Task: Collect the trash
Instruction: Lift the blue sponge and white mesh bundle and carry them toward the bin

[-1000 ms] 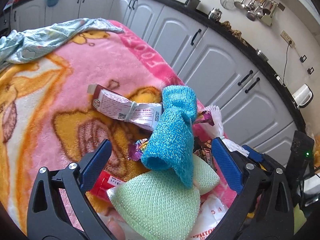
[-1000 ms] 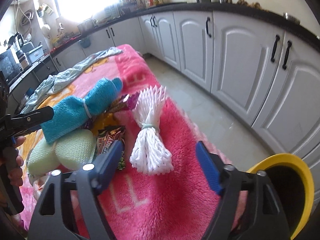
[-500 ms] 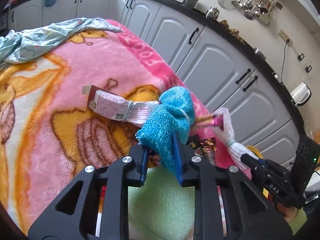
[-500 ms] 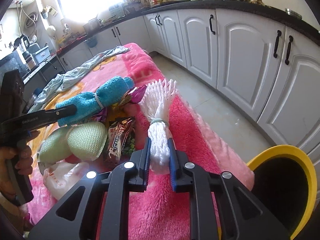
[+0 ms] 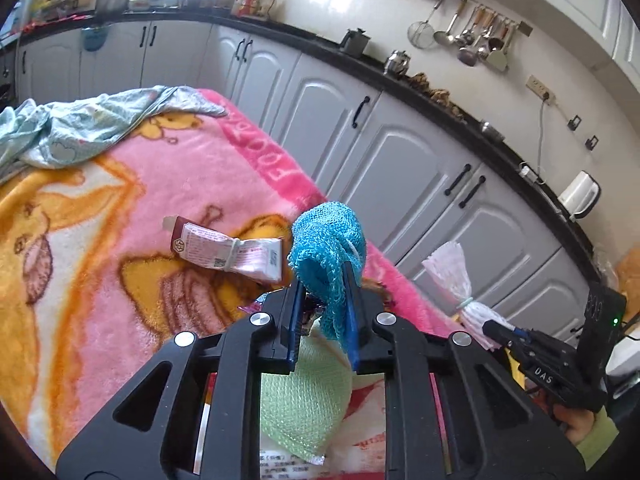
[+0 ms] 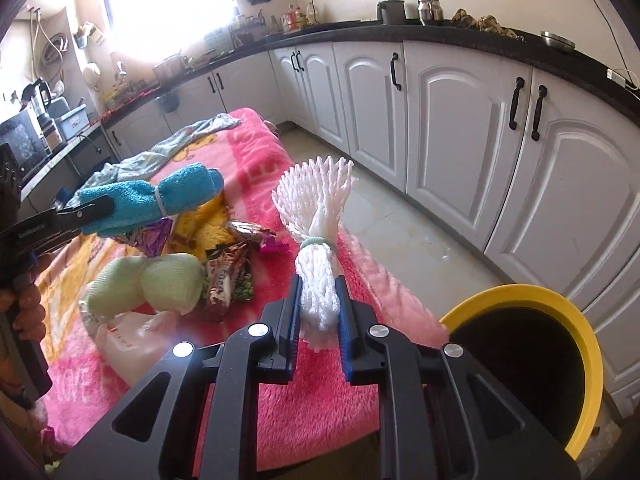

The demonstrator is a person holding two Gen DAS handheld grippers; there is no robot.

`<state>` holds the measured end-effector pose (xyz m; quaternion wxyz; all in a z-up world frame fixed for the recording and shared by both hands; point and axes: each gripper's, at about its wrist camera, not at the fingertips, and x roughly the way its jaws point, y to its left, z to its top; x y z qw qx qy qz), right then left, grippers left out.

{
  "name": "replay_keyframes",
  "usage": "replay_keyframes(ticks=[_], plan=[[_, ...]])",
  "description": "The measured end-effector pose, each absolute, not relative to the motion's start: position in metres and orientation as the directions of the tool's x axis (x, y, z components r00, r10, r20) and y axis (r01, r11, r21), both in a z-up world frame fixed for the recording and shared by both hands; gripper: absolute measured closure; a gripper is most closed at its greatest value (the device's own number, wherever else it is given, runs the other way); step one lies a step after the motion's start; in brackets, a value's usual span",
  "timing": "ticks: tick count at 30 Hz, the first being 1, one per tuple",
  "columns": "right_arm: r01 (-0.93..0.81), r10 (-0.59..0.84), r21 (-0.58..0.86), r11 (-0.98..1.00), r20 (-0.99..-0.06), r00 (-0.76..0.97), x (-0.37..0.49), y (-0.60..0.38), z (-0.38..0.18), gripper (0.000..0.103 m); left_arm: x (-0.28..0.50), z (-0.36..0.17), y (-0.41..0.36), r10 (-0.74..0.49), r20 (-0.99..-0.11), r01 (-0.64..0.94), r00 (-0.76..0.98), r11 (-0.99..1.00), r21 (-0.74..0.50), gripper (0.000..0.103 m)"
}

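A blue mesh cloth bundle is clamped between the pads of the left gripper and held clear of the pink blanket. A white foam net bundle, tied with a pale band, is pinched by the right gripper above the blanket's edge, beside a yellow-rimmed bin. Left on the blanket are a green mesh bundle, snack wrappers, and what may be a banded paper packet.
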<state>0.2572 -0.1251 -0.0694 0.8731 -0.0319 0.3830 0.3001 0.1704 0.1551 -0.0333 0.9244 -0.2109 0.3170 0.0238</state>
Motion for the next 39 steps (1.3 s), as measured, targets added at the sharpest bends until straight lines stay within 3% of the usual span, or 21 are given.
replay_keyframes(ticks=[7,19,22,27,39], plan=[[-0.571,0.525,0.183,0.801,-0.673,0.521,0.245,-0.128,-0.059,0.087,0.163,-0.027,0.16,-0.134,-0.582,-0.163,0.802,0.888,-0.429,0.089],[-0.6,0.553,0.194,0.776,-0.665,0.501,0.232,-0.124,-0.051,0.087,0.145,-0.04,0.184,-0.08,-0.61,-0.24,0.789,0.873,-0.424,0.089],[-0.606,0.56,0.197,0.771,-0.662,0.498,0.229,-0.123,-0.05,0.087,0.145,-0.039,0.19,-0.077,-0.612,-0.249,0.787,0.868,-0.429,0.081],[-0.609,0.567,0.201,0.767,-0.658,0.496,0.225,-0.122,-0.048,0.087,0.146,-0.037,0.193,-0.052,-0.636,-0.256,0.77,0.888,-0.383,0.097],[-0.6,0.591,0.213,0.772,-0.587,0.553,0.211,-0.149,-0.017,0.087,0.132,0.014,0.157,-0.098,-0.519,-0.136,0.849,0.909,-0.394,0.1]])
